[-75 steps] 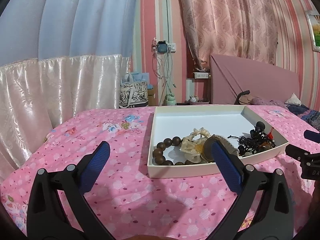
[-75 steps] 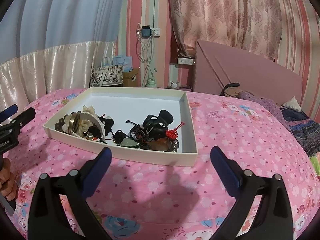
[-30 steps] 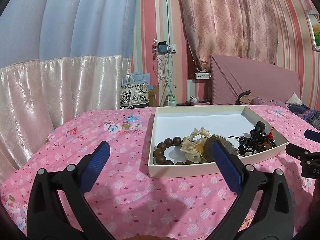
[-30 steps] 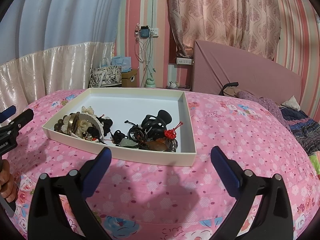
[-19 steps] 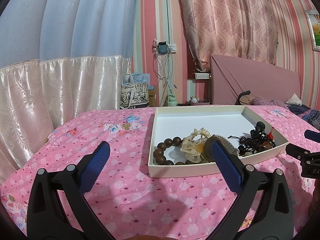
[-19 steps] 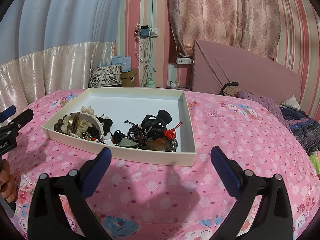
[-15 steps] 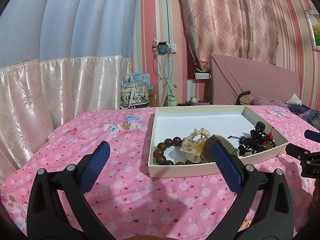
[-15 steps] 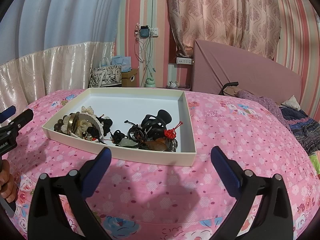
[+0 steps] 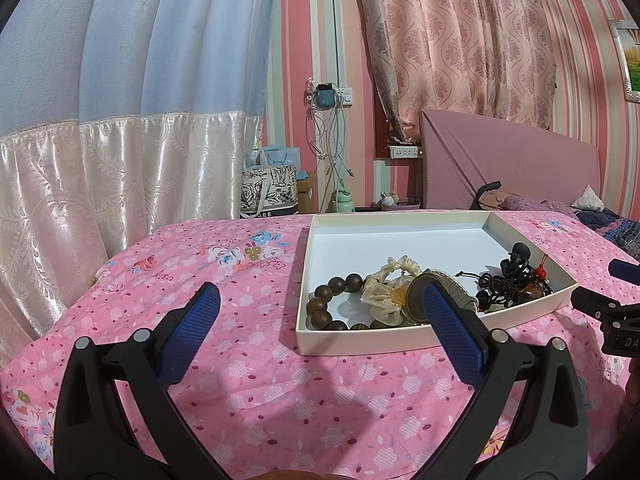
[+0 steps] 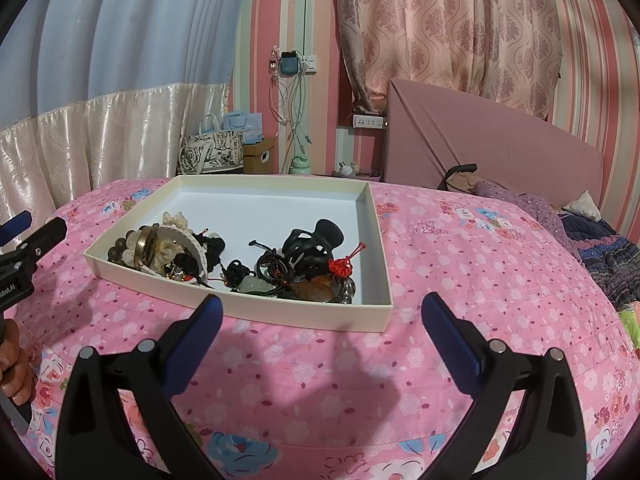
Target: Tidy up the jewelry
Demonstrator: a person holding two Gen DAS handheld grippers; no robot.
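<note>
A pink floral bedspread (image 9: pixel 248 364) covers the bed. Behind it hang a blue curtain with a white satin lower band (image 9: pixel 120 128) and a patterned pink drape (image 10: pixel 440 20). A padded pink headboard (image 10: pixel 500 148) stands at the right. Charging cables (image 10: pixel 294 96) hang from a wall socket on the striped wall. A printed tote bag (image 9: pixel 269 194) stands beyond the bed, beside what appears to be a green bottle (image 10: pixel 300 166).

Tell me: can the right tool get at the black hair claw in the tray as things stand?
Probably yes. The right tool is open and empty, just short of the tray; the black hair claw sits uncovered on top, though cords tangle against it.
</note>
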